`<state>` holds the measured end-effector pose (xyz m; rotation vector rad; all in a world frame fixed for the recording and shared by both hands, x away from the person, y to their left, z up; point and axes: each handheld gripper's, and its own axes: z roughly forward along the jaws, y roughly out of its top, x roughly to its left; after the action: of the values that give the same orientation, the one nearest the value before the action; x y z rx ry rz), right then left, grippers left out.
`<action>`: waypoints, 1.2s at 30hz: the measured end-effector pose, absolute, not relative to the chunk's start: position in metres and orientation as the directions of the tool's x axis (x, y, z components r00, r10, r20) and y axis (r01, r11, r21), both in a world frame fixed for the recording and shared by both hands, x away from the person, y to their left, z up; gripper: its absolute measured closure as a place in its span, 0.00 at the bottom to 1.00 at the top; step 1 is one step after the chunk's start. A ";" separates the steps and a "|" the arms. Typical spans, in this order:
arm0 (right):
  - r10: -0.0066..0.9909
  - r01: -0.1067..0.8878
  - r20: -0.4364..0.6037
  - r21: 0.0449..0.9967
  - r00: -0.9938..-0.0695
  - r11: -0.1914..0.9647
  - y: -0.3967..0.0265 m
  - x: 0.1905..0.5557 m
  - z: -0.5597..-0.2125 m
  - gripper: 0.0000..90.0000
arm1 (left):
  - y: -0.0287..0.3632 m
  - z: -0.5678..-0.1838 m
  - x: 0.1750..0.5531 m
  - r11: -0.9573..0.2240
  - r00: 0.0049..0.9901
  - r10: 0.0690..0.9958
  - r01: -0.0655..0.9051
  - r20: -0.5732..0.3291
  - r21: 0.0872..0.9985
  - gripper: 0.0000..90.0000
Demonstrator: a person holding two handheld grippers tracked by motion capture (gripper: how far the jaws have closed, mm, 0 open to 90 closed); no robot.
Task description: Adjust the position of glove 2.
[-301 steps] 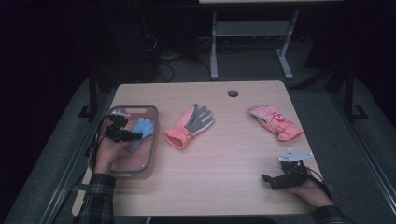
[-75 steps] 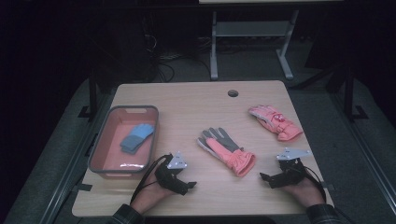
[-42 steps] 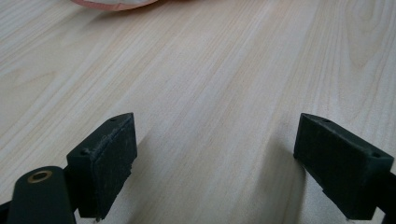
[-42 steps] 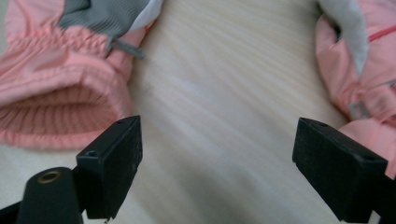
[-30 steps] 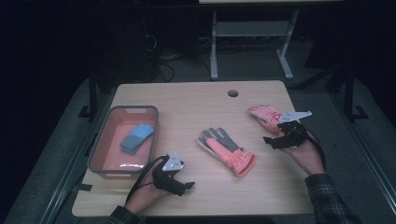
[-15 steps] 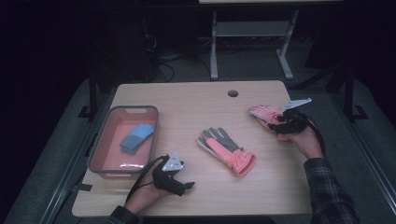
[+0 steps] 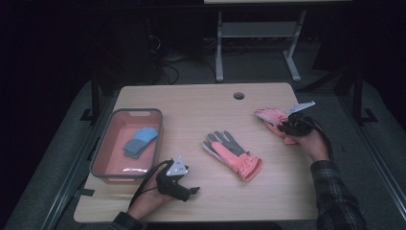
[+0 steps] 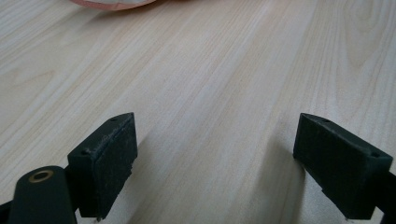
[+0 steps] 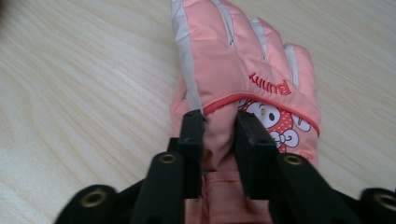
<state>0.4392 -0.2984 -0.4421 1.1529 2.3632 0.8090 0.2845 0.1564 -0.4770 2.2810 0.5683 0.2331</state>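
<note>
Wood-grain table [image 7: 201, 103] seen from the high view carries a pink bin [image 7: 101, 149] at its left with a blue glove [image 7: 139, 141] lying inside, a grey-and-coral glove [image 7: 231, 153] near the middle, and a pink glove [image 7: 270, 118] at the right edge. The right gripper [image 7: 287, 126] sits on that pink glove's wrist end; the left gripper [image 7: 184, 188] rests on the near edge just beside the bin, touching no glove.

Seen from the left gripper view, the left gripper [image 8: 215, 168] has its jaws spread wide over bare wood, with nothing between them.

From the right gripper view, the right gripper [image 9: 219, 135] has its jaws nearly together, pinching a raised fold of the pink glove [image 9: 238, 60] just below its "Bunny" lettering.
</note>
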 end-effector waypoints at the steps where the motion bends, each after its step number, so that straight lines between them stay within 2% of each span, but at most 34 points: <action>1: 0.804 0.579 -0.087 0.649 -0.588 0.494 -0.299 0.439 -0.442 0.87 | 0.156 -0.477 0.284 -0.613 0.884 0.467 0.329 -0.006 0.719 0.14; 7: 0.809 0.579 -0.084 0.656 -0.582 0.484 -0.302 0.436 -0.433 0.92 | 0.156 -0.477 0.284 -0.612 0.884 0.467 0.327 -0.005 0.720 0.14; 17: 0.787 0.541 -0.037 0.707 -0.616 0.457 -0.295 0.419 -0.401 0.92 | 0.157 -0.477 0.284 -0.613 0.885 0.466 0.326 -0.003 0.719 0.15; 36: 0.657 0.406 -0.062 0.742 -0.751 0.534 -0.225 0.373 -0.357 0.92 | 0.157 -0.477 0.284 -0.617 0.886 0.463 0.323 0.000 0.717 0.15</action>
<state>0.3727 -0.2246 -0.3574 0.8789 2.4418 1.0532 0.2845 0.1568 -0.4766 2.2859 0.5616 0.2369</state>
